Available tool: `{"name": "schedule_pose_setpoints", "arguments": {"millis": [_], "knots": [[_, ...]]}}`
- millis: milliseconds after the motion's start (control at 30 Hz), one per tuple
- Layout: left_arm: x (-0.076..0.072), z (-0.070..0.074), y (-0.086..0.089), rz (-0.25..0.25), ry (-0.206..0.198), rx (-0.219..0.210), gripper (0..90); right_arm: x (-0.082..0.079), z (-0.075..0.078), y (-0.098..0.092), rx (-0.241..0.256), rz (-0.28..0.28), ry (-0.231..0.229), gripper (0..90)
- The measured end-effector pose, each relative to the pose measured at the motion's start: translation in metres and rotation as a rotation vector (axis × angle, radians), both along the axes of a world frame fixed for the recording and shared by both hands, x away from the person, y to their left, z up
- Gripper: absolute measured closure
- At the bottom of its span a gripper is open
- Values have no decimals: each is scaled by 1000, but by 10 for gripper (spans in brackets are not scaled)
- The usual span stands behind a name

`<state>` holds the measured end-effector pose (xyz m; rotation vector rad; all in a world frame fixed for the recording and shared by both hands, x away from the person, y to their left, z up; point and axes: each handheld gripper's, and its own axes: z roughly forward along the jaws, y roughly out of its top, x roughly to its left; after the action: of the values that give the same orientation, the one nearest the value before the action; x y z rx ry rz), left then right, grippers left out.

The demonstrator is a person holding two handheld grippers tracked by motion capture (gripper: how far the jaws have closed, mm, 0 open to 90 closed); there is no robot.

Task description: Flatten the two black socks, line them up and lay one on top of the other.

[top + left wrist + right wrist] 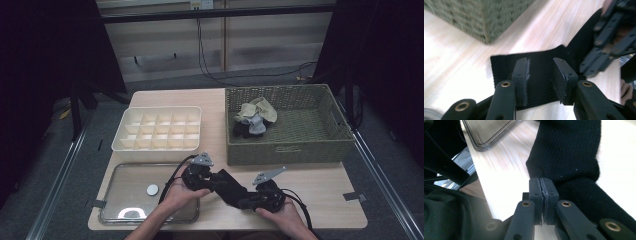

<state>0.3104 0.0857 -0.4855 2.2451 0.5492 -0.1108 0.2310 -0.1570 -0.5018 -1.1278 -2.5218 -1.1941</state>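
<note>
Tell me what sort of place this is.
Probably a recording workspace set up for sock sorting: a wooden table between dark curtains, with a wicker basket of socks, a divided organiser and a metal tray.

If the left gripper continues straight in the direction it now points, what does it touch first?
Most likely the black sock: it lies between the open jaws of the left gripper. Beyond it comes the right gripper, though depth is unclear.

Left gripper point(212, 181) is pointing toward 3 o'clock, jaws parted; right gripper point(239, 201) is pointing toward 9 o'clock, jaws pressed together.
</note>
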Motion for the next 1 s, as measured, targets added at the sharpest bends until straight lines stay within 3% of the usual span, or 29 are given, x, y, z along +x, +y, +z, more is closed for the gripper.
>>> {"name": "schedule_pose_setpoints", "arguments": {"millis": [100, 133, 333, 533, 600, 667, 733, 900, 933, 1000], "knots": [[0, -10, 2, 7, 18, 37, 654, 1, 0, -1, -1, -4, 0, 879], [-2, -11, 4, 4, 4, 45, 678, 1, 1, -2, -9, -7, -12, 879], [-15, -7, 16, -35, 28, 78, 695, 11, 2, -16, -35, -83, -36, 875], [-21, -8, 24, -37, 36, 59, 694, 10, 5, -18, -24, -99, -31, 803], [-21, -10, 25, -34, 31, 37, 695, 10, 11, -21, -4, -106, -47, 790], [-23, -10, 24, -34, 18, 39, 693, 11, 19, -28, 33, -130, -65, 768], [-23, -10, 24, -29, 14, 37, 692, 13, 24, -35, 36, -156, -81, 752], [-22, -11, 23, -24, 21, 18, 687, 26, 31, -52, 42, -216, -99, 677], [-22, -10, 23, -15, 14, 37, 688, 29, 33, -55, 47, -223, -105, 670], [-22, -11, 24, -13, 18, 33, 687, 35, 36, -61, 53, -248, -111, 646]]}}
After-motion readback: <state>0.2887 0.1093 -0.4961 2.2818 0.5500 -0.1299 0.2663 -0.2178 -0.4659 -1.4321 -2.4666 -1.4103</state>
